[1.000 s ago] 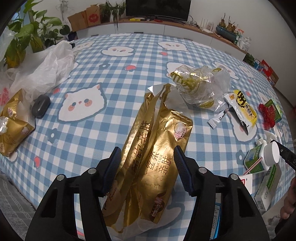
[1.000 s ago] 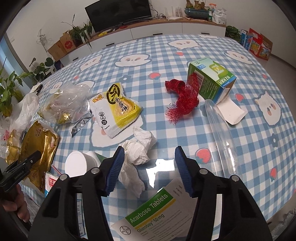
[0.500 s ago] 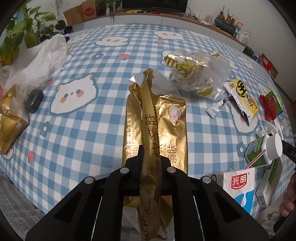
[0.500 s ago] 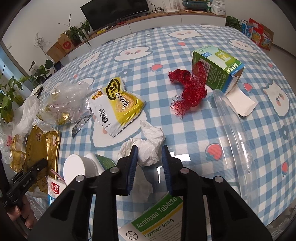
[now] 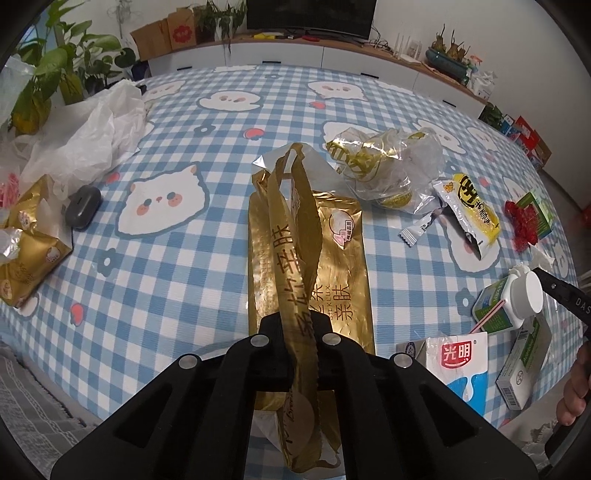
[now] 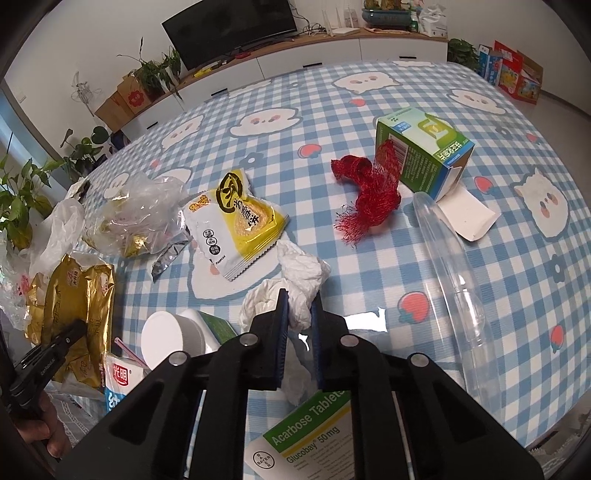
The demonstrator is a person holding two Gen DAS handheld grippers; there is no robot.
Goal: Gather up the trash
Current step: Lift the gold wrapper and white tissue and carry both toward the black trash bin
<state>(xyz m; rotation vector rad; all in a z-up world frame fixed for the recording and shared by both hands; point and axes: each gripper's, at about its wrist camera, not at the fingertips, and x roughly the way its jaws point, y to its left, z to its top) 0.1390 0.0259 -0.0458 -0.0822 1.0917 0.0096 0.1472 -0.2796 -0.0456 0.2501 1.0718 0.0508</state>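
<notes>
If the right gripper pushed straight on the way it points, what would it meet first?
Right gripper is already shut on the crumpled white tissue; beyond that, probably the yellow snack packet, though depth is unclear.

Glossy gold foil wrapper (image 5: pixel 325 266), crumpled paper tissue (image 6: pixel 299 273)

A blue-and-white checked tablecloth (image 5: pixel 166 280) with cartoon animal faces covers the table. Behind it a dark television (image 6: pixel 229 31) stands on a long white cabinet (image 6: pixel 332 48). Green plants (image 5: pixel 48 81) and cardboard boxes (image 5: pixel 162 31) are near the wall.
</notes>
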